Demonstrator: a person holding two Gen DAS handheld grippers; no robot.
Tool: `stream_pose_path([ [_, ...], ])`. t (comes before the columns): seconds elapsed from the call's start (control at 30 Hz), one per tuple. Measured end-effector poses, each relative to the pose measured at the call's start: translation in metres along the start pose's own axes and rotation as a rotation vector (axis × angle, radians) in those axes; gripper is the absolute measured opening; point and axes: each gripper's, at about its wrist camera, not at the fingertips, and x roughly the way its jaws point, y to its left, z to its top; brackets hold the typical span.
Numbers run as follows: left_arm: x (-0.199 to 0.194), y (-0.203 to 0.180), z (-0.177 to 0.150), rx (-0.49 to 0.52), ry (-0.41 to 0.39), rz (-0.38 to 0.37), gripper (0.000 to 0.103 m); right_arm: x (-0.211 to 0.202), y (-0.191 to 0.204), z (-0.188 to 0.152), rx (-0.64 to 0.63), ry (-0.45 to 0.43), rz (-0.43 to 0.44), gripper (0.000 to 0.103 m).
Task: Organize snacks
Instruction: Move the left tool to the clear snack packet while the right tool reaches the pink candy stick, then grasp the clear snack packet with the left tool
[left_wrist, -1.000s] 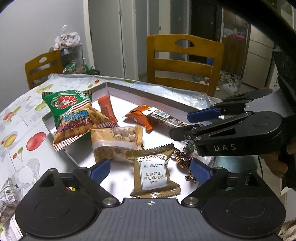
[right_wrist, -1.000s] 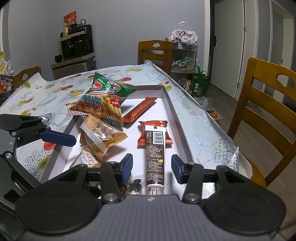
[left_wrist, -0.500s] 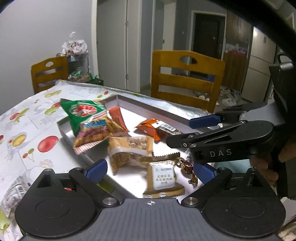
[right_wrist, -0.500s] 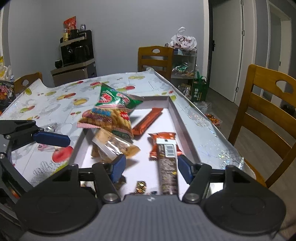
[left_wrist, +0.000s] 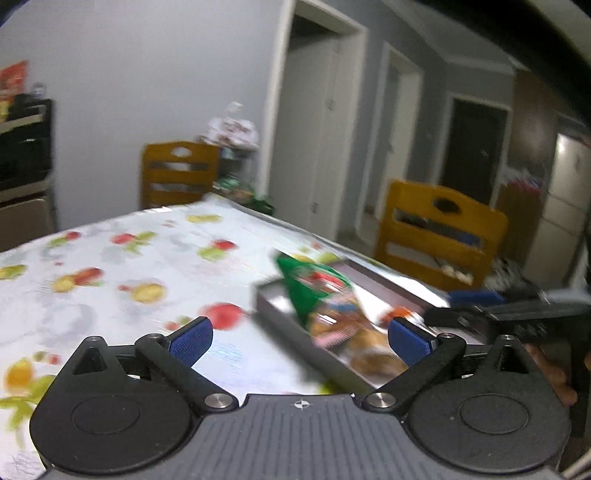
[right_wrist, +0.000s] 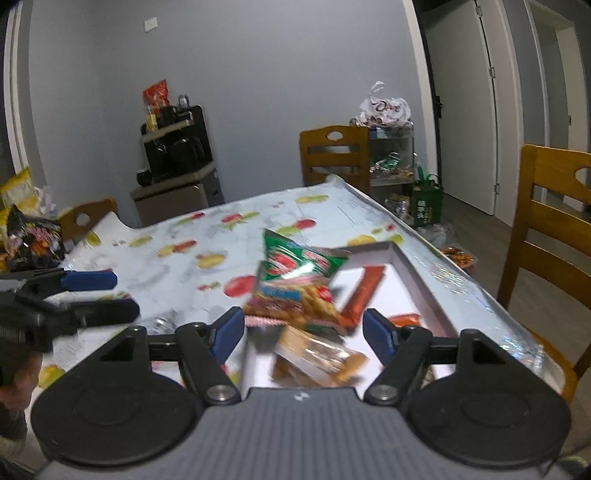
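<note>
The green prawn-cracker bag (right_wrist: 295, 280) lies in the shallow tray (right_wrist: 417, 280), its top leaning over the tray's far-left wall, at about twelve o'clock from the right gripper (right_wrist: 303, 330). An orange-brown bar (right_wrist: 364, 291) lies in the tray at the bag's three o'clock, and a clear packet of tan biscuits (right_wrist: 317, 356) sits at the bag's six o'clock, between the blue pads. A small orange wrapper (right_wrist: 404, 319) shows at the right pad; the blur makes it hard to say what it is.

In the left wrist view the same bag (left_wrist: 314, 291) and the tray (left_wrist: 280, 314) are smeared, at about one o'clock from the left gripper (left_wrist: 299, 339).

Both grippers stand wide apart with nothing between their pads, the left one above the fruit-print tablecloth (left_wrist: 110, 266) just beside the tray.

Wooden chairs (right_wrist: 550, 229) stand around the table. A black snack bag (right_wrist: 31, 240) sits at the table's far-left edge, at nine o'clock.
</note>
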Motion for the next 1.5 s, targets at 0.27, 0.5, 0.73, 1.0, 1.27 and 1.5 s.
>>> stream_pose_path([
  [0.27,-0.023,0.058,0.027,-0.05,-0.047,0.138,0.103,0.004,0.045,0.017,-0.029,-0.006,0.109,0.08],
  [0.5,0.005,0.092,0.002,-0.127,0.038,0.173,0.103,0.021,0.09,-0.001,-0.169,0.067,0.149,0.08],
  [0.73,0.037,0.1,-0.034,-0.093,0.107,0.196,0.103,0.039,0.115,-0.017,-0.227,0.145,0.17,0.08],
  [1.0,0.06,0.095,-0.054,-0.027,0.139,0.135,0.103,0.076,0.133,-0.034,-0.257,0.27,0.144,0.08],
  [1.27,0.064,0.091,-0.066,0.006,0.173,0.064,0.103,0.112,0.149,-0.042,-0.292,0.336,0.13,0.08],
  [1.5,0.067,0.096,-0.067,-0.02,0.205,0.071,0.094,0.135,0.156,-0.043,-0.303,0.352,0.122,0.08],
])
